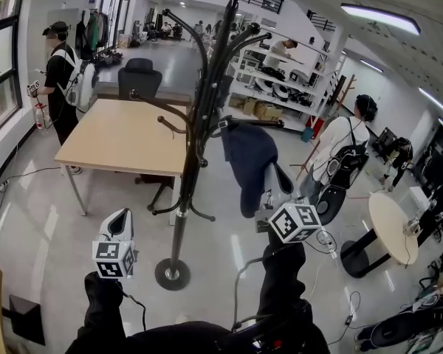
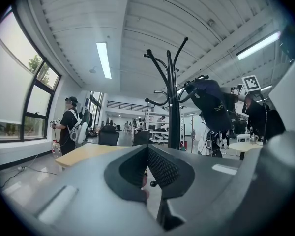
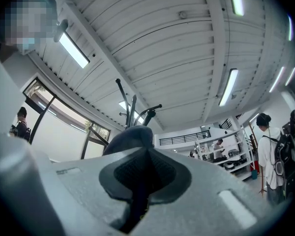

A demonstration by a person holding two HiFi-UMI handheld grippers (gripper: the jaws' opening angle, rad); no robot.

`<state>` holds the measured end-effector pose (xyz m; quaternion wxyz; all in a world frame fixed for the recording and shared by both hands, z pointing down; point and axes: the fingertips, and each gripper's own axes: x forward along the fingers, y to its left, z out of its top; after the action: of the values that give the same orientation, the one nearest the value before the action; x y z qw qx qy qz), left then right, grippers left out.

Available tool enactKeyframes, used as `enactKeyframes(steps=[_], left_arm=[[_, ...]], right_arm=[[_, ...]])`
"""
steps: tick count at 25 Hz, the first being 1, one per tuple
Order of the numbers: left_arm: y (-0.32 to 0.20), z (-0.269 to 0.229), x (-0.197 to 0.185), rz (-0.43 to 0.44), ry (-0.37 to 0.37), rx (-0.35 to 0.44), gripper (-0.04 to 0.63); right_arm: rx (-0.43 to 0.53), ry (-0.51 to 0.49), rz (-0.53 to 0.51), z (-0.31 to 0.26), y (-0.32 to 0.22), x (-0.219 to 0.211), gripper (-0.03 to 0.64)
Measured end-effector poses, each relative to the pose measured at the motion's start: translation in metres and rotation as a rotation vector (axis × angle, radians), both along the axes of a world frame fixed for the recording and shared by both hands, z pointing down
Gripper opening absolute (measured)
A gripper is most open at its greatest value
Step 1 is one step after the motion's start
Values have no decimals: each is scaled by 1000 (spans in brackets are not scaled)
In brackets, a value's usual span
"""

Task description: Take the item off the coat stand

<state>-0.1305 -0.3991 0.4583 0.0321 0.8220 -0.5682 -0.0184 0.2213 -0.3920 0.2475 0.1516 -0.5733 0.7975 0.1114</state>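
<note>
Two grippers, both with jaws together. The right gripper [image 1: 275,185] is pinched on the dark blue cloth item [image 1: 245,164], and in the right gripper view a strip of dark fabric runs down between its pads with the bulk of the cloth bulging just above them. The left gripper [image 1: 119,216] is closed on nothing, held low and well apart from the item, on the other side of the pole.

The item hangs off a side branch [image 1: 255,122] of the black coat stand [image 1: 204,116], draped down to the right of the pole. The right gripper has it on its lower right side, away from the hook. A wooden table [image 1: 118,135] stands behind the stand, not touching it.

Handling, as a judgement: soft, limp and light. It should sag and swing from whatever point is pinched, and a thin fold could slide out of the pads. The better hold is probably up near the branch, where the cloth loops over. It would need lifting up and out past the branch tip, since a pull down or sideways could snag it or rock the stand
</note>
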Motion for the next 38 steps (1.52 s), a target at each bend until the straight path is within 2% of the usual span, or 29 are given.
enactKeyframes(steps=[5, 12, 38], left_arm=[[7, -2, 7, 25, 13, -25, 3], [4, 1, 1, 11, 7, 5, 2], [11, -1, 5, 28, 16, 23, 3]], right_arm=[[12, -5, 18, -7, 8, 7, 11], [34, -9, 38, -16, 16, 11, 11], [95, -32, 110, -35, 41, 38, 11]])
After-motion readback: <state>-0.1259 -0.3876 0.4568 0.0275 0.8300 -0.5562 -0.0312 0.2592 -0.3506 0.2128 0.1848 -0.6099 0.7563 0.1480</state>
